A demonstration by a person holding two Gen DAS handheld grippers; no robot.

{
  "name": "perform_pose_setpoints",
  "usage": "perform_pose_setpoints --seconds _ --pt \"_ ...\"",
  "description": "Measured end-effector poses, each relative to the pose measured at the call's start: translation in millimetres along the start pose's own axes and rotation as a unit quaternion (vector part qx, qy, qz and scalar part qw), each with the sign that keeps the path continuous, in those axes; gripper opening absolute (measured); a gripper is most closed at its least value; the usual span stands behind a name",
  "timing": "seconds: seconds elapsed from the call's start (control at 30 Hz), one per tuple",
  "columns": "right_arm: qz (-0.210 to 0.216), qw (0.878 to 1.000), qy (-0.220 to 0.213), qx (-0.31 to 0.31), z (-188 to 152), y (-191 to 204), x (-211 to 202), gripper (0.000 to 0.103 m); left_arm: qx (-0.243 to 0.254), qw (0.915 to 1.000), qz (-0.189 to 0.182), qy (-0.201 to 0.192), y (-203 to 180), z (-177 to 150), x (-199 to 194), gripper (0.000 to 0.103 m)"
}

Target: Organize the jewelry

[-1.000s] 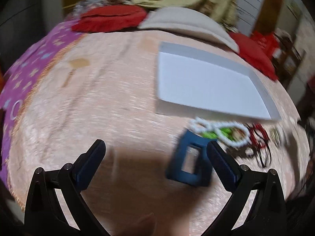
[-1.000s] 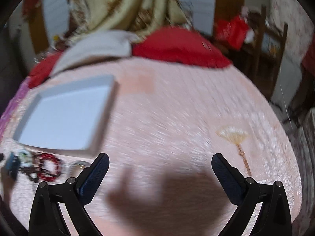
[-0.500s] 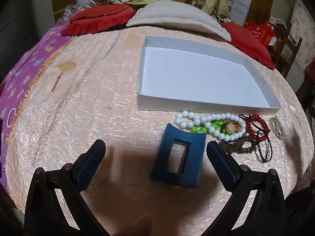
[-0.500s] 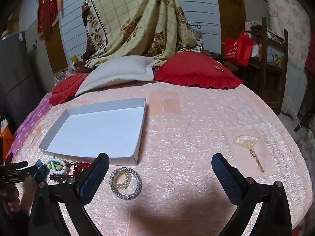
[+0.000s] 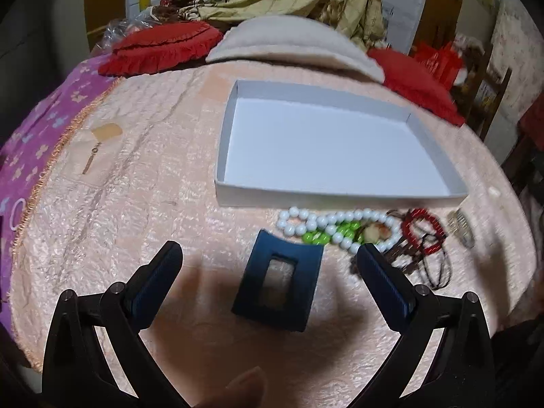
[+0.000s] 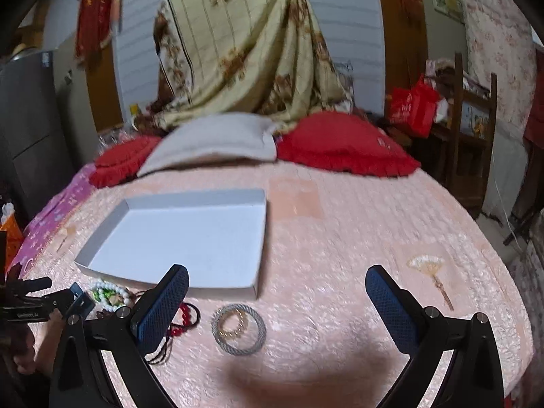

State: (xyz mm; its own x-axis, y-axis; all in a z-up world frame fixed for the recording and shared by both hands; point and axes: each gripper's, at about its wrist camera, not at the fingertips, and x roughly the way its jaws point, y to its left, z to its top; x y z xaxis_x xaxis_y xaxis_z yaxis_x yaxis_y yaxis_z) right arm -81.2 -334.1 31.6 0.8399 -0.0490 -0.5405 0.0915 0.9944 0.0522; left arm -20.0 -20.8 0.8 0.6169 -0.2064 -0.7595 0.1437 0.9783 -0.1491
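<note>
The pink bedspread point(image 5: 142, 204) is seen to carry a shallow white box point(image 5: 326, 149), its long axis running left to right across the left wrist view, open side up. Just beside its near wall a cluster of jewelry is laid: a white bead necklace point(image 5: 326, 224) stretched parallel to that wall, red bracelets point(image 5: 423, 229), and a silver bangle point(image 6: 238, 328) flat on the cloth. A dark blue block point(image 5: 278, 289) is noted between the fingers of the left gripper point(image 5: 268, 273), untouched. The left gripper is spread wide, nothing held. The right gripper point(image 6: 277, 301) is likewise spread wide, above the bangle, nothing gripped.
</note>
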Motion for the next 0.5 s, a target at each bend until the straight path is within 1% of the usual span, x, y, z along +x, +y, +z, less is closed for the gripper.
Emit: perform_pose_setpoints --seconds 0.07,0.1,0.17,0.27,0.37,0.43,0.5 --pt "-0.016 1.0 -0.015 -0.007 -7 1 1 0.103 -0.015 0.9996 -0.015 -0.017 6 3 -7 0.102" --pt "-0.025 0.999 -0.017 -0.011 -11 1 5 0.103 -0.028 0.9987 -0.031 -0.029 10 5 -12 0.102" --pt "-0.018 1.0 -0.005 -0.004 -11 -2 13 0.103 -0.035 0.9976 -0.047 -0.036 14 8 -18 0.102" --pt "-0.009 1.0 -0.005 0.026 -9 -11 17 0.103 -0.043 0.9975 -0.037 -0.042 17 10 -33 0.102" --pt "0.016 0.997 -0.007 0.077 -5 -22 18 0.103 -0.018 0.9977 -0.026 -0.059 12 2 -47 0.102" --pt "0.019 0.995 -0.012 0.096 -2 -22 19 0.103 -0.001 0.9985 -0.018 -0.051 11 -8 -43 0.102" --pt "0.019 0.995 -0.014 0.097 1 -17 22 0.103 0.008 0.9991 -0.023 -0.035 11 -15 -34 0.102"
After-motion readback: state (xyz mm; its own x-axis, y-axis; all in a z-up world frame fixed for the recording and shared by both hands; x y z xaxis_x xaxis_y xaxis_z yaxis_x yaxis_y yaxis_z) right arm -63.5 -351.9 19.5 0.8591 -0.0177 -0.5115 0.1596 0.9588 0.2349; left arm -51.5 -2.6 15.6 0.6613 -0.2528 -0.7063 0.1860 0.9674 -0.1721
